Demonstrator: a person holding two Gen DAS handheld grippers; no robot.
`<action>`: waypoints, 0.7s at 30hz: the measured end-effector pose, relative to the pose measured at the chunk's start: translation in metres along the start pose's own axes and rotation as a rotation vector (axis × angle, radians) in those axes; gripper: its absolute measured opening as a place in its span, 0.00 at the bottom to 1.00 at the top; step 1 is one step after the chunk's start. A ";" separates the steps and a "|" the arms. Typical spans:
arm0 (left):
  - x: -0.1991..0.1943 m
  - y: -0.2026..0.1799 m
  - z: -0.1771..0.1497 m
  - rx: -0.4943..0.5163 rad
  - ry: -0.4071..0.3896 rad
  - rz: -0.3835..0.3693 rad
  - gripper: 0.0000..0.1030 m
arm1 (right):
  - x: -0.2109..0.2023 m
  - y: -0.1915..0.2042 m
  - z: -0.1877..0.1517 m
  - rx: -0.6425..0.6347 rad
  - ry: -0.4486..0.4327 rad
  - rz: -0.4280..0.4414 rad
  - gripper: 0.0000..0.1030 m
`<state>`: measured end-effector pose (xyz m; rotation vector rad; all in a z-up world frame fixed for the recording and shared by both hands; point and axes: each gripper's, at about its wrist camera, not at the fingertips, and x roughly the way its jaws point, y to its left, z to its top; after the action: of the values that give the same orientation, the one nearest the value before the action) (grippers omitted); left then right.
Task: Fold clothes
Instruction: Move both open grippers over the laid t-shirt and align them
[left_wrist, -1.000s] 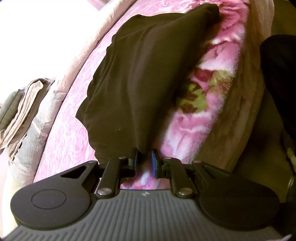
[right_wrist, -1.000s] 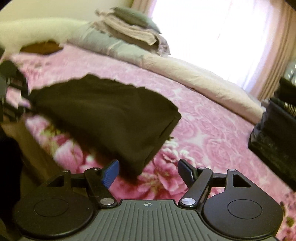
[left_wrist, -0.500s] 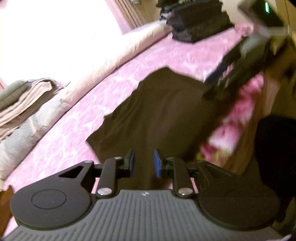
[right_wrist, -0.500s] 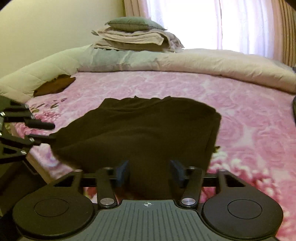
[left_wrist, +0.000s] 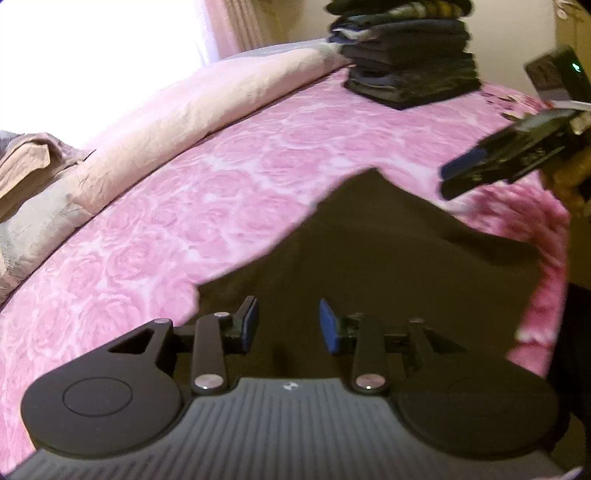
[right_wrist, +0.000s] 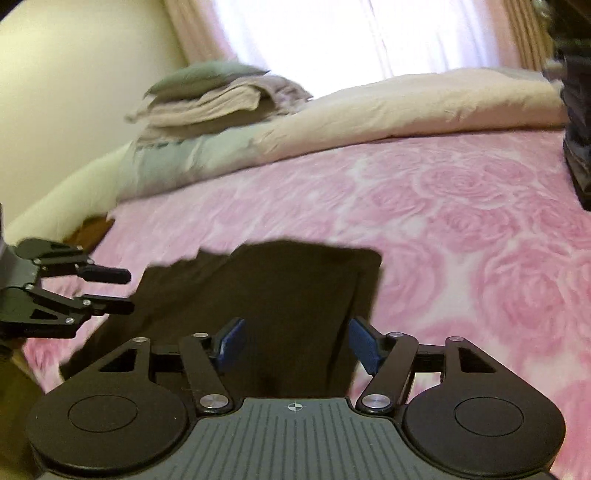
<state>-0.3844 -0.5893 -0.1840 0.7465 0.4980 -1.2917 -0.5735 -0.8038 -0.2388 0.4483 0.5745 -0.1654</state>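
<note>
A dark brown garment (left_wrist: 388, 254) lies folded flat on the pink rose-pattern bed (left_wrist: 184, 229), near its front edge; it also shows in the right wrist view (right_wrist: 280, 306). My left gripper (left_wrist: 288, 325) is open and empty, just above the garment's near edge. My right gripper (right_wrist: 297, 345) is open and empty over the garment's near right part. The right gripper shows in the left wrist view (left_wrist: 465, 177) at the garment's far right corner. The left gripper shows in the right wrist view (right_wrist: 118, 291), open at the garment's left edge.
A tall stack of dark folded clothes (left_wrist: 406, 62) stands at the far right of the bed. A rolled beige duvet (right_wrist: 406, 107) runs along the back. Folded blankets and a grey pillow (right_wrist: 218, 92) sit at the back left. The bed's front edge (left_wrist: 550, 295) drops off on the right.
My left gripper let go of the garment and opened. The garment now lies flat on the bed. My right gripper stayed open and moved over the garment's right part.
</note>
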 end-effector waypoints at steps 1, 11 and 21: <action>0.008 0.012 0.000 -0.002 0.015 0.005 0.31 | 0.006 -0.007 0.006 0.006 0.001 0.006 0.64; 0.034 0.096 -0.046 -0.252 0.045 -0.086 0.37 | 0.049 -0.043 0.018 0.065 0.053 0.107 0.63; 0.040 0.097 -0.063 -0.277 0.035 -0.045 0.52 | 0.058 -0.048 0.014 0.128 0.030 0.118 0.63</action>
<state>-0.2762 -0.5605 -0.2336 0.5297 0.7094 -1.2218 -0.5318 -0.8549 -0.2784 0.6081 0.5675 -0.0832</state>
